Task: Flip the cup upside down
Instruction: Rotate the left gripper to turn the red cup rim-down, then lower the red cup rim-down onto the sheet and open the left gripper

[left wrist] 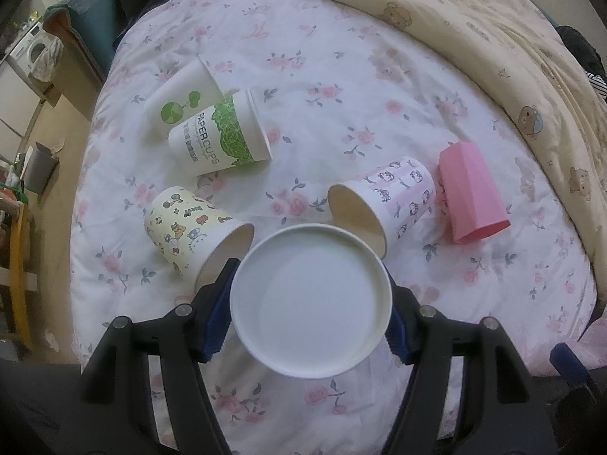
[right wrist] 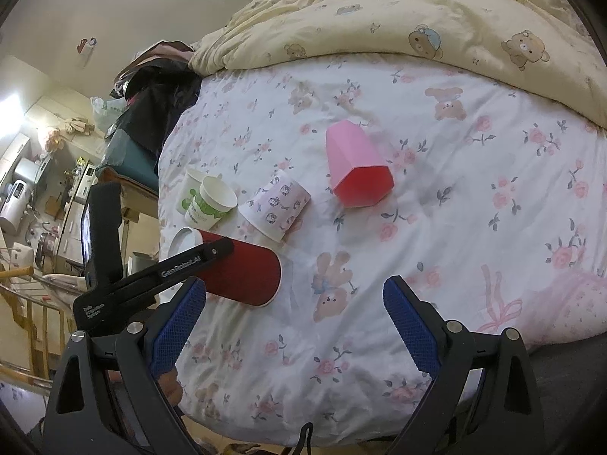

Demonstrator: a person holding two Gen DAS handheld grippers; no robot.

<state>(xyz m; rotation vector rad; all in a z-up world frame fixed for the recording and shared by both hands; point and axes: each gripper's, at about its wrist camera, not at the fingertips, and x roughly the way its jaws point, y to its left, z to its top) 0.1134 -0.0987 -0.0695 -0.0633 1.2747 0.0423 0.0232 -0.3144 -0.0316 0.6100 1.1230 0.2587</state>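
My left gripper is shut on a red paper cup. In the left wrist view I see only its white round base facing the camera, between the blue pads. In the right wrist view the cup lies roughly level above the bed's left edge, held by the left gripper. My right gripper is open and empty over the floral bedsheet.
Other cups lie on their sides on the sheet: a pink plastic cup, a pink kitten-print cup, a yellow cartoon cup, two green-print paper cups. A cream bear-print duvet is piled behind. The bed edge drops off at left.
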